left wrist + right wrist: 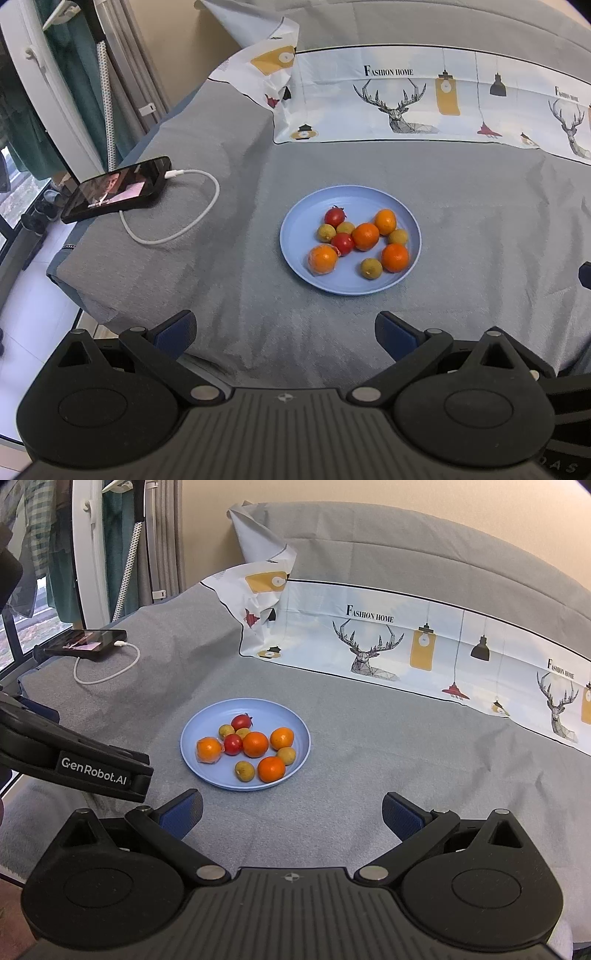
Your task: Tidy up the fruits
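Holding both tongs, left tongs (284, 332) and right tongs (291, 814), spread apart and empty, I note mixed fruits (364, 236) crowding the plate (303, 221) at 12 o'clock, unsorted.

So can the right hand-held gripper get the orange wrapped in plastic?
Probably yes. The right hand-held gripper is open, and the wrapped orange sits uncovered at the plate's near-left edge, nothing between.

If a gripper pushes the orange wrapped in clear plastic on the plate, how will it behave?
The plastic-wrapped orange looks round, so it would probably roll. Its film looks glossy, so it may slip between jaws. It touches a red tomato, so it would likely nudge that on the round blue plate.
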`<state>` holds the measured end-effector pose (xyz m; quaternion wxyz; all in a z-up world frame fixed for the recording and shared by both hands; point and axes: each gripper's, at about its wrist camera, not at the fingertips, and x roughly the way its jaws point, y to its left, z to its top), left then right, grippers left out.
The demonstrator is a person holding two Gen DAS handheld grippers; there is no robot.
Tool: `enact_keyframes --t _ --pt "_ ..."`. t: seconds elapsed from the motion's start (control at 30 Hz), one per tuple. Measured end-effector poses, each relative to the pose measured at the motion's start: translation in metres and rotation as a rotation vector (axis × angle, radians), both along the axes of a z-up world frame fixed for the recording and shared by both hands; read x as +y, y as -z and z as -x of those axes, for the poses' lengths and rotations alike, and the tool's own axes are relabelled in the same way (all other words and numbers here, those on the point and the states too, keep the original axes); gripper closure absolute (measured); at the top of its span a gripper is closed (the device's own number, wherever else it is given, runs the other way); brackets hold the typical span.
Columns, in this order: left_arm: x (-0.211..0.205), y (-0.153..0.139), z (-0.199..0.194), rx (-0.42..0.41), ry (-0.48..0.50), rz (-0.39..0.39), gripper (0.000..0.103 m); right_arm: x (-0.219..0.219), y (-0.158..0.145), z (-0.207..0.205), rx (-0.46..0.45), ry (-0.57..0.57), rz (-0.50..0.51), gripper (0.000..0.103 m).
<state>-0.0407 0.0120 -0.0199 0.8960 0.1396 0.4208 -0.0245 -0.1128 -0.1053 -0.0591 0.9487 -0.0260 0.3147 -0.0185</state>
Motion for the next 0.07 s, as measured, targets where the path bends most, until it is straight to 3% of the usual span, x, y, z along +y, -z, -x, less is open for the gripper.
enact_keyframes --t 0.07 --pt "0.0006 -0.0006 0.0004 -0.001 -0.004 0.002 0.0 0.0001 0.0 0.0 -0.001 -0.005 0.003 0.001"
